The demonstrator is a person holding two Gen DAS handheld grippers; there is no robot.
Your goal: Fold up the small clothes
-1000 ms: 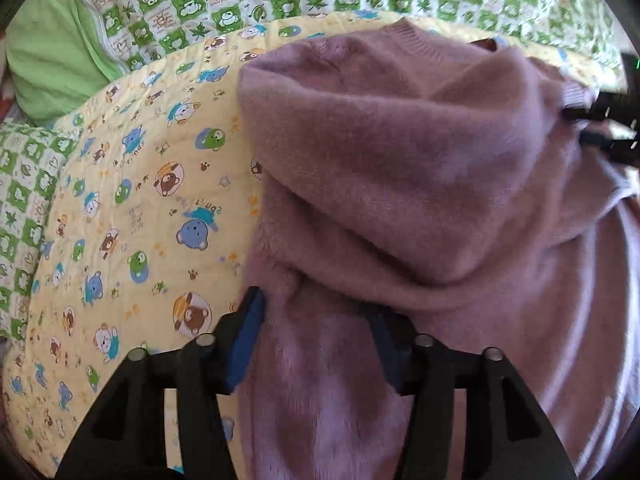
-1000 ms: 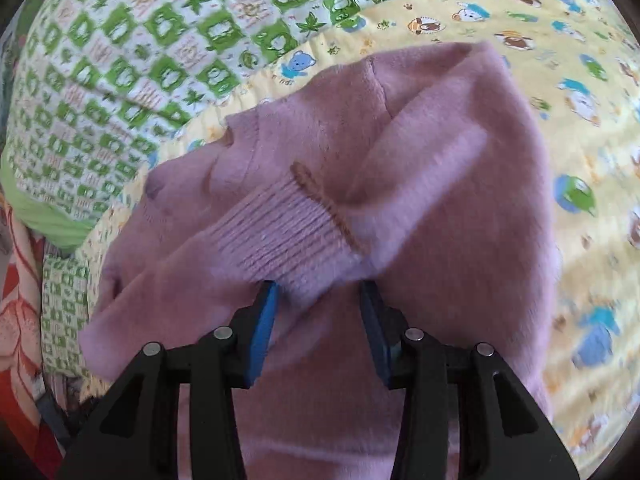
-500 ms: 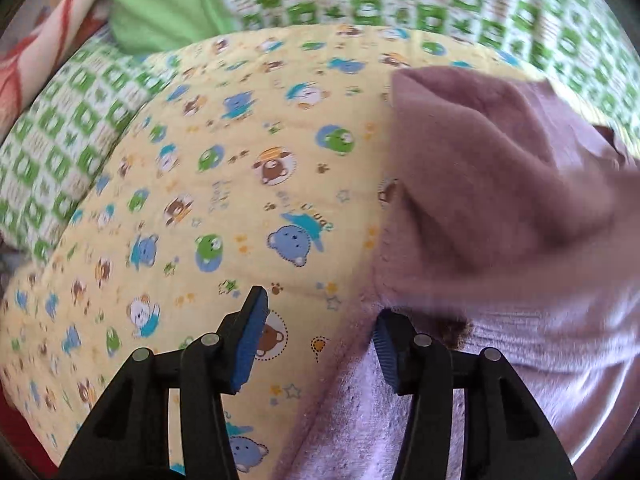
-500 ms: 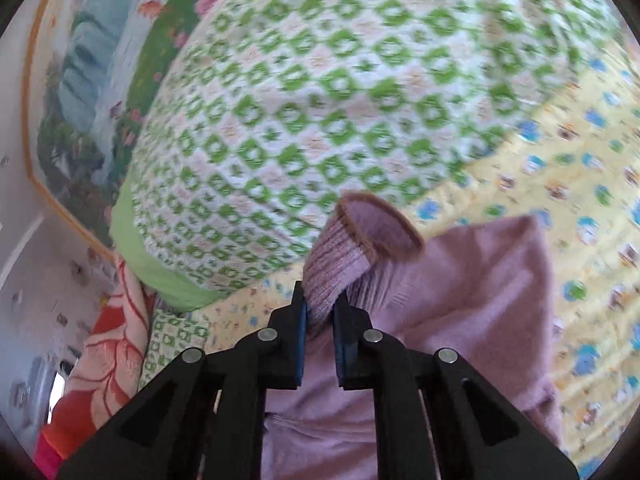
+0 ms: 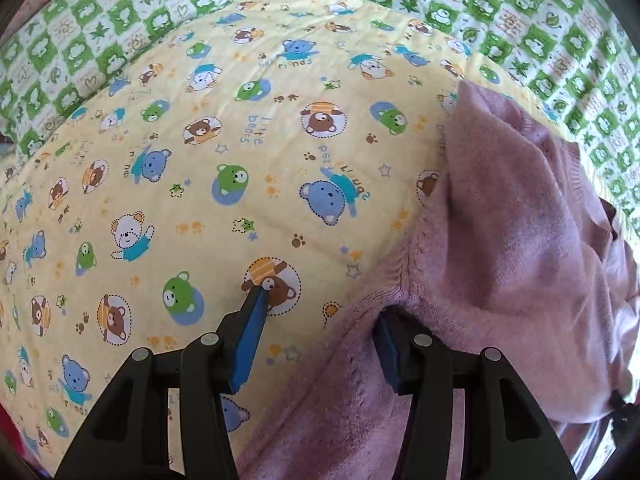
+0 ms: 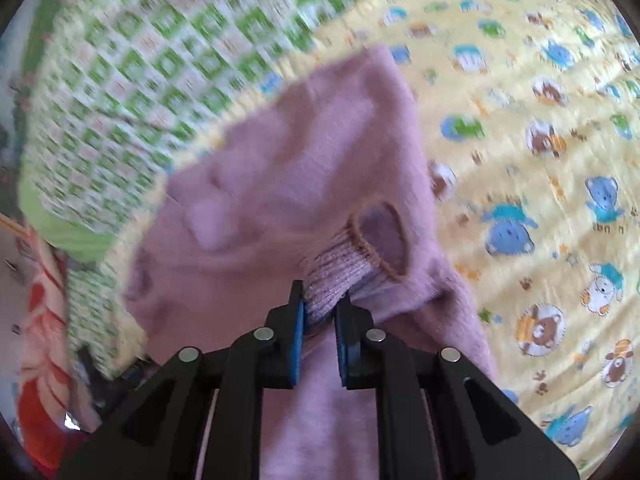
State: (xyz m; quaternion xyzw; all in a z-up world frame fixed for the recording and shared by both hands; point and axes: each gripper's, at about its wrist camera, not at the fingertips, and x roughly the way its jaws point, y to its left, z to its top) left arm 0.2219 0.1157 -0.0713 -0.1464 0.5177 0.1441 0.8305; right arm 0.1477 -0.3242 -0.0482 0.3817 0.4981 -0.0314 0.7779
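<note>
The right gripper [image 6: 320,312] is pinching the ribbed cuff [image 6: 340,272] of the mauve sweater [image 5: 520,248], though its jaws have just been easing apart. The left gripper [image 5: 316,320] is standing spread beside the sweater's edge on the bear-print sheet [image 5: 240,160]. Risk: the cuff slipping free, collapsing the fold.

The sweater [image 5: 520,248] lies on the bear-print sheet [image 5: 240,160], which is spread over the checked quilt [image 5: 540,12] on the bed. In the left wrist view the sweater covers the sheet's right side, its edge draped over the right finger of the left gripper [image 5: 316,336]. In the right wrist view the sweater lies along the sheet's left edge; its cuff [image 6: 352,256] sits between the fingers [image 6: 298,320] of the right gripper [image 6: 320,316], with the quilt behind.
</note>
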